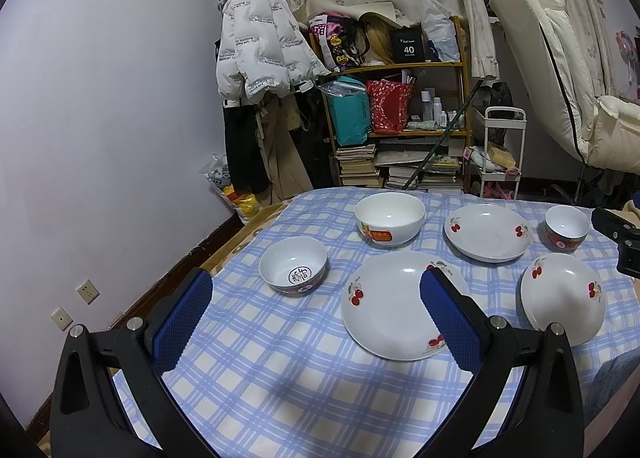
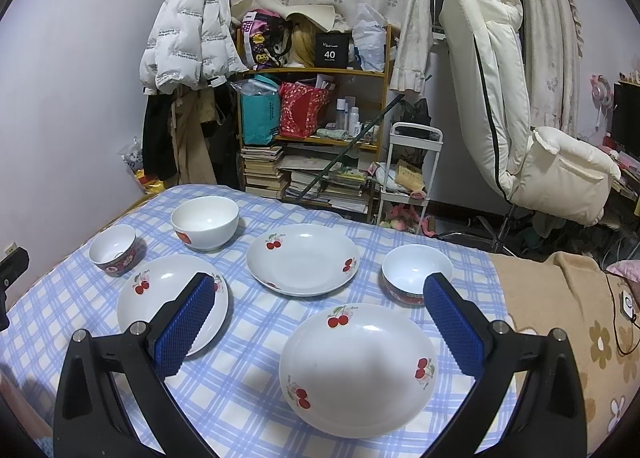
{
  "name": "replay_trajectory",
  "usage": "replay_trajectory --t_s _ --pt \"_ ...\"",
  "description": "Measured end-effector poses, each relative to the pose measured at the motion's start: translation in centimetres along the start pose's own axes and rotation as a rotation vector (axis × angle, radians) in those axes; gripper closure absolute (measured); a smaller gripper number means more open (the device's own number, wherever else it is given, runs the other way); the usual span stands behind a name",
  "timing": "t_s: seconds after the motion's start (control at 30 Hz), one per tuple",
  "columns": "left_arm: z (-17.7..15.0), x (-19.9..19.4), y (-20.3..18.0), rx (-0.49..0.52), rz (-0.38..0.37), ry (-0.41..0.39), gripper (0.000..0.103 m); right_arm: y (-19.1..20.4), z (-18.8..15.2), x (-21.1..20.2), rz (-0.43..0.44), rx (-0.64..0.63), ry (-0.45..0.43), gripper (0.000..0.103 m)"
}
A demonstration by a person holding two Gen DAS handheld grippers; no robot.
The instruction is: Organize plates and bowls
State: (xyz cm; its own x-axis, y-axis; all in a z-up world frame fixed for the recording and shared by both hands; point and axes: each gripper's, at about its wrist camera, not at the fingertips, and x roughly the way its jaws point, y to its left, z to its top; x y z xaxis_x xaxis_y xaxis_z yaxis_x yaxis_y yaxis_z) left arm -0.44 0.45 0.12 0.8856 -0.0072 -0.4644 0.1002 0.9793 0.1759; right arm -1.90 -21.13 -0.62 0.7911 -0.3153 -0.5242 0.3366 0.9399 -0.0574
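Note:
Three white cherry-print plates and three bowls sit on a blue checked tablecloth (image 1: 280, 378). In the left wrist view: a near plate (image 1: 392, 310), a far plate (image 1: 488, 232), a right plate (image 1: 562, 298), a large white bowl (image 1: 390, 218), a patterned bowl (image 1: 292, 265) and a small red-rimmed bowl (image 1: 566, 228). My left gripper (image 1: 316, 298) is open and empty above the cloth, its right finger over the near plate. My right gripper (image 2: 320, 306) is open and empty above the nearest plate (image 2: 358, 370); the far plate (image 2: 303, 258), left plate (image 2: 160, 298) and bowls (image 2: 416, 272) (image 2: 205, 222) (image 2: 114, 248) lie beyond.
A cluttered wooden shelf (image 1: 400, 98) with books, a hanging white jacket (image 1: 256, 38), a small white cart (image 1: 500, 150) and a cream recliner chair (image 2: 520, 118) stand behind the table. A brown flowered blanket (image 2: 568, 318) lies at the table's right.

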Motion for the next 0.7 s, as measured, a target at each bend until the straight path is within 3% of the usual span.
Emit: replay_trajectory --t_s 0.33,0.7 --pt "0.3 2.0 0.3 -0.015 -0.018 0.075 0.001 -0.1 0.0 -0.3 0.044 0.016 -0.028 0.0" --pt "5.0 5.0 1.4 -0.019 0.0 0.11 0.001 0.5 3.6 1.1 0.078 -0.011 -0.046 0.0"
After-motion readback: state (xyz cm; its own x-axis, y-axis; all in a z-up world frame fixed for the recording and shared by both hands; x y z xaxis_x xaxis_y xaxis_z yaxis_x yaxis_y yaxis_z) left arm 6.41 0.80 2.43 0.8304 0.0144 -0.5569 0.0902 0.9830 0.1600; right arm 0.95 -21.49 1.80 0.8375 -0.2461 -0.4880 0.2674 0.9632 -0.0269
